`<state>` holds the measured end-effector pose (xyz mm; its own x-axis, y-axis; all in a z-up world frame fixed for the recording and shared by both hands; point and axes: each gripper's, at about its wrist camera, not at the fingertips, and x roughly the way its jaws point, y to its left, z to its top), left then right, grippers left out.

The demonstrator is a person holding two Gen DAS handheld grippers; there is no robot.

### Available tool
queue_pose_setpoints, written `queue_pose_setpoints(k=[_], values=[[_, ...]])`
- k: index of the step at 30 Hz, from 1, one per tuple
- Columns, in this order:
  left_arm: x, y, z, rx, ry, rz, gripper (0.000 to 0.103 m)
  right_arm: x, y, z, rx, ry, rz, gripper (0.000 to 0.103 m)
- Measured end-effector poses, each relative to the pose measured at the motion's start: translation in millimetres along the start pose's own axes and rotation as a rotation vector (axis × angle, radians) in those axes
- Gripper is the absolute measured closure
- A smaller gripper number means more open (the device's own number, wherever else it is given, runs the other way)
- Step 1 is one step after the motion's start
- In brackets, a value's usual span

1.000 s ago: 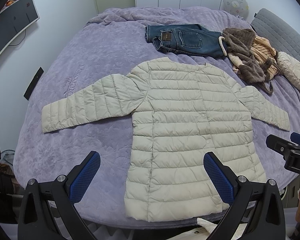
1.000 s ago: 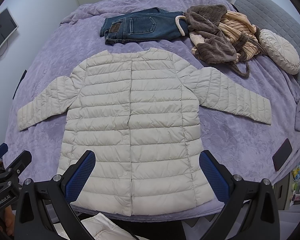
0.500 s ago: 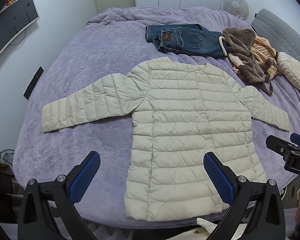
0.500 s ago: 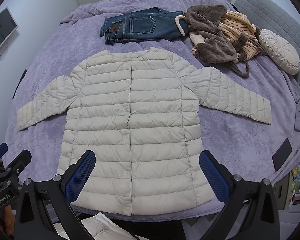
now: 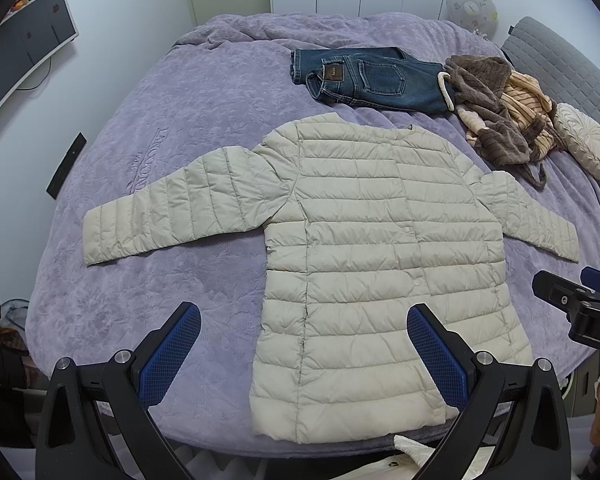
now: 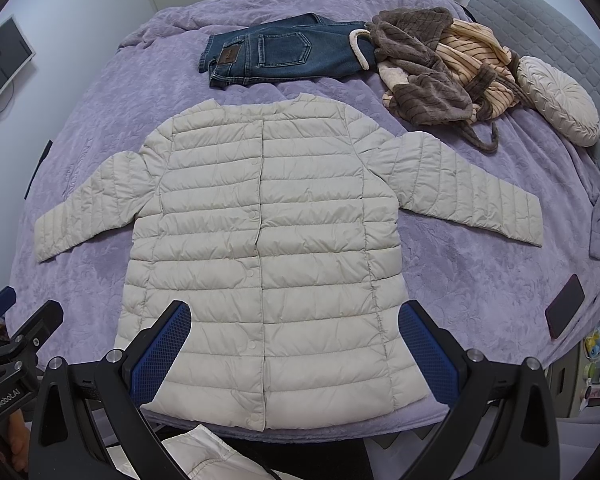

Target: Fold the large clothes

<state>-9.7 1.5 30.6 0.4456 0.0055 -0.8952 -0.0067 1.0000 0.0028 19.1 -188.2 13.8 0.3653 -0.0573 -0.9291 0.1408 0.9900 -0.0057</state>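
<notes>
A cream quilted puffer jacket [image 5: 380,248] [image 6: 268,232] lies flat and buttoned on the purple bed [image 5: 180,120] [image 6: 460,264], both sleeves spread out to the sides, hem toward me. My left gripper [image 5: 304,344] hovers open above the hem's left part, holding nothing. Over the hem's middle my right gripper [image 6: 296,344] also stands open and empty. Each gripper shows at the edge of the other's view.
Folded blue jeans [image 5: 364,78] [image 6: 284,54] lie at the far side of the bed. A brown and striped robe heap [image 5: 500,116] [image 6: 440,68] and a round cream cushion [image 5: 584,144] [image 6: 556,104] sit far right. A dark phone [image 6: 566,306] rests near the right edge.
</notes>
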Motion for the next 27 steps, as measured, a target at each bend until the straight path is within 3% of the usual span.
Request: queue_pose_setpoints(k=[27], values=[[14, 8, 1, -0.014, 0.019, -0.009, 0.000, 12, 12, 9, -0.016, 0.028, -0.005, 0.000]])
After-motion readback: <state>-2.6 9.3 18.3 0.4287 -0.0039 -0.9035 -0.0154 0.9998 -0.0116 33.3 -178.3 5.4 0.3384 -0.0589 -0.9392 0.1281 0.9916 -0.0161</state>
